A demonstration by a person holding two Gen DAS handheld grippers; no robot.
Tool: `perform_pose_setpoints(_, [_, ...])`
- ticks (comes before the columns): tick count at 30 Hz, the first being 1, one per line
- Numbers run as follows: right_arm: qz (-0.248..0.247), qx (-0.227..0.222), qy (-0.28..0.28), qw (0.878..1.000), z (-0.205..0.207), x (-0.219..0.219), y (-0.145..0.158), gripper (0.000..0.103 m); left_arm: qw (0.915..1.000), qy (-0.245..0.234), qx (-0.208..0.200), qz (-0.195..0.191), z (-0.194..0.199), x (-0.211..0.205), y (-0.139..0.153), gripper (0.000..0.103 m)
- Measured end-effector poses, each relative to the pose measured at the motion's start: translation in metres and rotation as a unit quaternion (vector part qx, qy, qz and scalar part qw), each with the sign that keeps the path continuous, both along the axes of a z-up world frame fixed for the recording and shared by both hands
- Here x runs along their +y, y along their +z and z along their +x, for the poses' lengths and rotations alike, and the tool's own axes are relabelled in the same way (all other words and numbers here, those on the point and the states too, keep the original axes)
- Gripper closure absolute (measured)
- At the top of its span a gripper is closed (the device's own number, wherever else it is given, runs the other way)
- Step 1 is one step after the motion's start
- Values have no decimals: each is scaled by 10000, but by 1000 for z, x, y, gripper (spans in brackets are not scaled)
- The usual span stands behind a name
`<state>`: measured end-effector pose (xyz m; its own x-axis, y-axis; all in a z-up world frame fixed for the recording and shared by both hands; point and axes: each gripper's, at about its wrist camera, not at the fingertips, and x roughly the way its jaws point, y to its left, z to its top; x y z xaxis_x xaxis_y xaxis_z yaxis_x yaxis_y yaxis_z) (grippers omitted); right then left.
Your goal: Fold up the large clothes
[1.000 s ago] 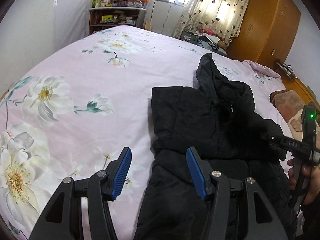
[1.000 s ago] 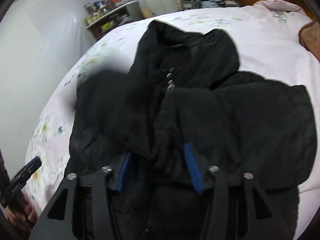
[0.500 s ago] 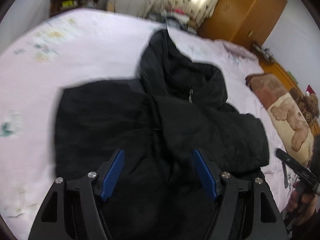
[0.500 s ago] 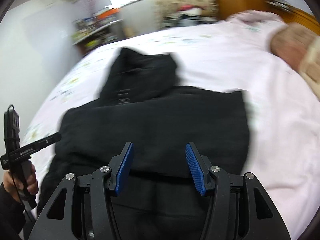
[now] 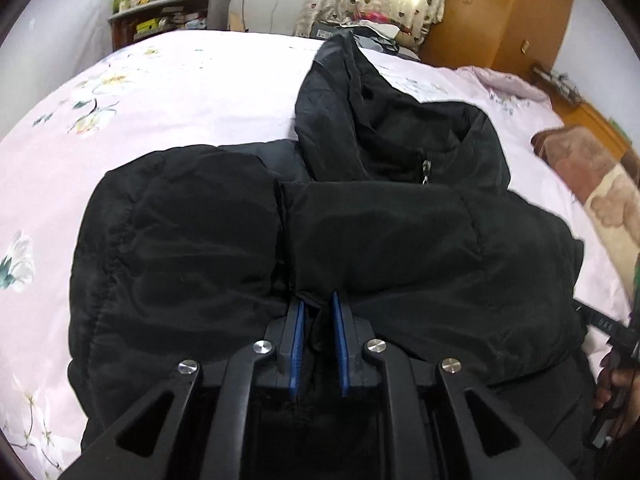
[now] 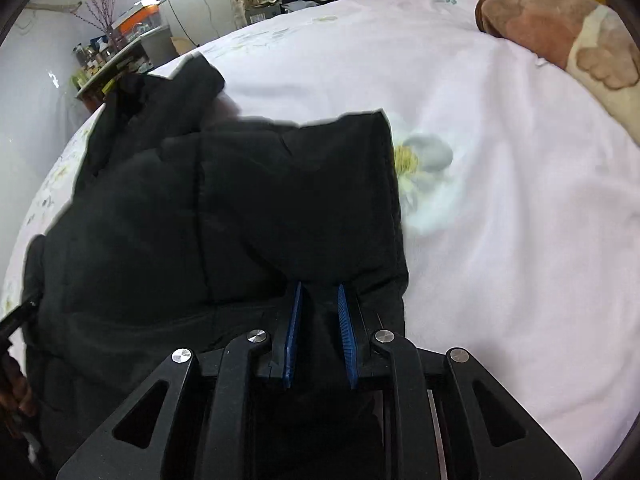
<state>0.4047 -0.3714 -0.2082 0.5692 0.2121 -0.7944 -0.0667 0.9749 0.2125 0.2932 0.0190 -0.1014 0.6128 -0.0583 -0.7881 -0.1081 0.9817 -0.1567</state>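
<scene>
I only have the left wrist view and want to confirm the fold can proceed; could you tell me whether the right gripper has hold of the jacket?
Observer: Yes, the right gripper has just closed on a pinch of the black jacket.
Operator: Where on it?
Observer: Near the jacket's right edge, beside the bare bed sheet.
Operator: Anything on the sheet there?
Observer: Only a printed flower, touching the jacket's edge.
</scene>
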Motion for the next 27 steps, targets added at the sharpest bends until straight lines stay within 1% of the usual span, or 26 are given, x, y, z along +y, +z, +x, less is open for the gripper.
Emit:
perform_pose_setpoints(3, [80,102,-99,9999,2,-5,1,85,9999,-11,68,118,1,-2,2,84])
perform_pose_setpoints(4, [-29,162,-111,9998,2,-4,8,85,9998,-25,108,144,-1,-1,7,82])
perform_pose_setpoints(5, [-113,151,-117,9998,0,-4,15,84,9997,-24,150,177,-4,1,13,78])
perform_pose_setpoints(7, [-129,-87,-66,9999,-10,-6,36,84,9995,98,125,288,-14,9,28,72])
perform_pose_setpoints(8, [-67,-244,-29,9997,-15,-8,48,84,9991,216,16,351,-22,14,39,71])
perform_pose_setpoints(9, [-55,-377,-20,9993,-19,-10,58,84,9990,270,-122,335,-27,19,49,71])
perform_pose_setpoints(10, [-52,-511,-1,9987,-21,-11,67,84,9986,317,-280,303,-30,22,59,68])
perform_pose_setpoints(11, [-47,-611,22,9981,-19,-11,75,84,9981,360,-413,294,-30,23,68,63])
perform_pose_setpoints(13, [-92,-695,40,9975,-9,-8,82,84,9977,249,-594,230,-19,17,80,58])
perform_pose_setpoints(14, [-158,-721,52,9973,-1,-5,83,84,9975,142,-650,240,-10,10,82,58])
perform_pose_setpoints(15, [-210,-719,56,9972,7,-3,82,84,9974,0,-668,282,1,2,80,58])
perform_pose_setpoints(17, [-247,-606,17,9979,30,2,73,84,9972,-236,-547,447,24,-12,62,58])
perform_pose_setpoints(18, [-283,-526,17,9982,37,2,66,84,9970,-279,-331,634,36,-16,45,58])
perform_pose_setpoints(19, [-377,-422,33,9984,43,7,57,84,9972,-278,-80,687,45,-16,25,58])
perform_pose_setpoints(20, [-511,-298,63,9982,48,8,44,84,9977,-309,-32,595,47,-15,11,58])
perform_pose_setpoints(21, [-559,-204,95,9982,53,7,32,84,9974,-364,-137,602,46,-14,1,58])
perform_pose_setpoints(22, [-531,-151,112,9984,54,7,23,85,9967,-403,-230,665,43,-14,-5,58])
perform_pose_setpoints(23, [-475,-164,96,9987,54,6,15,85,9967,-385,-305,643,40,-14,-7,58])
perform_pose_setpoints(25, [-564,-196,80,9982,54,8,8,85,9966,-404,-344,636,40,-14,-10,58])
perform_pose_setpoints(27, [-631,-172,79,9978,55,10,11,85,9968,-414,-320,606,40,-12,-7,58])
